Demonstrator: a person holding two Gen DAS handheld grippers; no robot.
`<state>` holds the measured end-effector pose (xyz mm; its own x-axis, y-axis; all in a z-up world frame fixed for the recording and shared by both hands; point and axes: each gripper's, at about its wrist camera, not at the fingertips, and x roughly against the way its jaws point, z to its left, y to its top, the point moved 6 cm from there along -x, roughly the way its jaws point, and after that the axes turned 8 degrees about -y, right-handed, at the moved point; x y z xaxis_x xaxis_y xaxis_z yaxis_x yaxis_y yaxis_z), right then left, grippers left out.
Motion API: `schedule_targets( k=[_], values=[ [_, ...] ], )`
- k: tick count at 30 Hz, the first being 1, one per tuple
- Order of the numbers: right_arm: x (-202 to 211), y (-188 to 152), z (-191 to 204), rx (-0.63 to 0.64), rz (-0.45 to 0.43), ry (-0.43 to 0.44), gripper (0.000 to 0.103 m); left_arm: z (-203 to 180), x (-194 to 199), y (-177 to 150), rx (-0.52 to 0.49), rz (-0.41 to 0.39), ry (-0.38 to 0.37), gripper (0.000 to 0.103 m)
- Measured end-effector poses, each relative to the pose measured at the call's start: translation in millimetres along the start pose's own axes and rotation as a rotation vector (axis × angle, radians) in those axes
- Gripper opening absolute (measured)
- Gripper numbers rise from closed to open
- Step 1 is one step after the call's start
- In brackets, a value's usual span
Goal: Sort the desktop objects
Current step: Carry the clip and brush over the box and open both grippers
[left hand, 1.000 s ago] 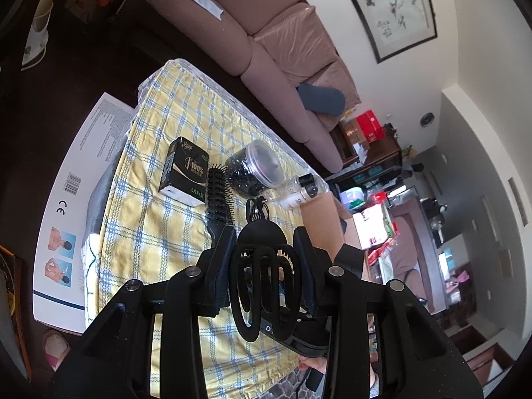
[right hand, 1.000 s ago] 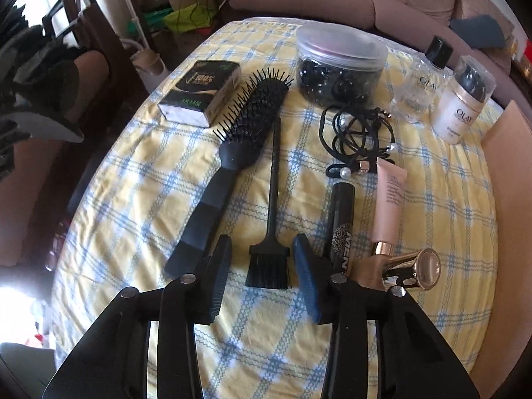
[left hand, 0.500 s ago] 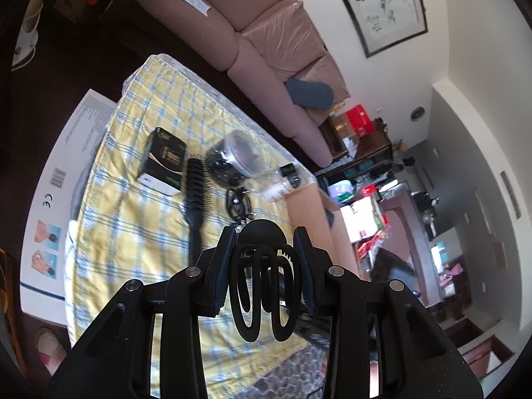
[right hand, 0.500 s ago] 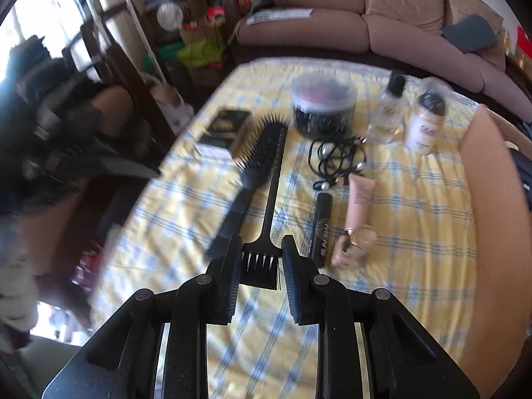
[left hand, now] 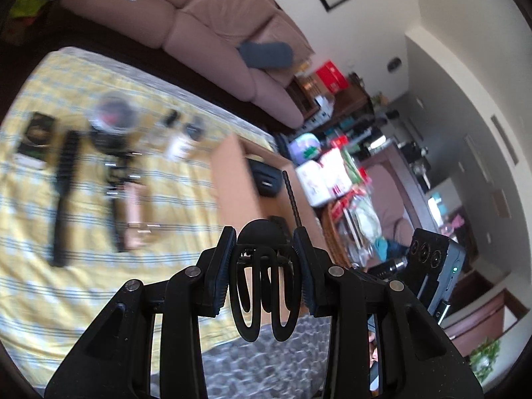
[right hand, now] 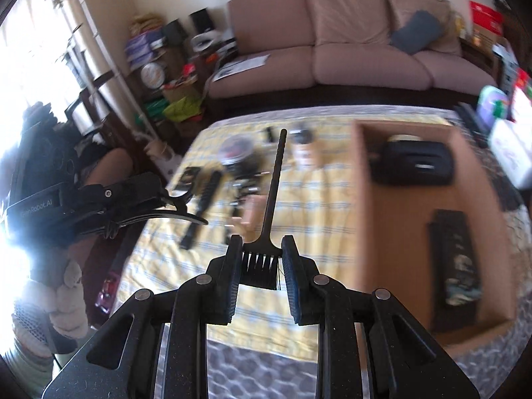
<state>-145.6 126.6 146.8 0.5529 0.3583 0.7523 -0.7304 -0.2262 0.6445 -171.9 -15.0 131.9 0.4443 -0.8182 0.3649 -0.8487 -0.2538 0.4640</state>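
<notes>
My right tool (right hand: 262, 259) is squeezed on the bristle end of a thin black tint brush (right hand: 273, 196). Its long handle points away from me, up in the air above the desk (right hand: 309, 229). My left tool (left hand: 264, 259) is squeezed on a black hair claw clip (left hand: 262, 296), and the loops of the clip hang down between the two fingers (left hand: 217, 272). Both things are off the desk and in my grip.

I think the step now is to carry them to the brown cardboard box (right hand: 362, 199) and drop them in. The box sits on the right side of the desk. A black pouch (right hand: 412, 163) lies at its far end, and a flat dark pack (right hand: 455, 259) lies nearer to me.

To do this well, I go slow, because the picture is blurry from fast moving. I keep the brush handle high so it does not bump the box wall. I bring one tool over the box at a time, so the two do not hit each other. I let go low, over a bare spot of the box floor.

Farther off, a hairbrush (left hand: 65, 193), a clear round tub (left hand: 114, 123), a pink tube (left hand: 133, 212) and small bottles (left hand: 181, 143) wait on the yellow check cloth (left hand: 40, 286).
</notes>
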Motion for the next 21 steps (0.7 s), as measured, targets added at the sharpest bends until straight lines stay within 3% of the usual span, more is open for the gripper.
schedule_targets(
  k=[4, 11, 17, 21],
  values=[
    [15.3, -6.8, -57.4, -0.045, 0.005, -0.046, 0.023, -40.1, -57.4, -7.9, -0.037, 0.043, 0.009, 0.032],
    [6.3, -31.2, -141.5, -0.079, 0.069, -0.105, 0.023, -66.0, -152.1, -34.0, -0.085, 0.115, 0.09, 0.032],
    [-23.6, -53.0, -173.2, -0.088, 0.148, -0.101, 0.024, -65.8, -209.6, -59.7, -0.159, 0.157, 0.209, 0.032],
    [-35.8, -60.1, -181.1, -0.076, 0.179, -0.094, 0.024, -63.2, -225.2, -73.3, -0.202, 0.169, 0.279, 0.033]
  ],
)
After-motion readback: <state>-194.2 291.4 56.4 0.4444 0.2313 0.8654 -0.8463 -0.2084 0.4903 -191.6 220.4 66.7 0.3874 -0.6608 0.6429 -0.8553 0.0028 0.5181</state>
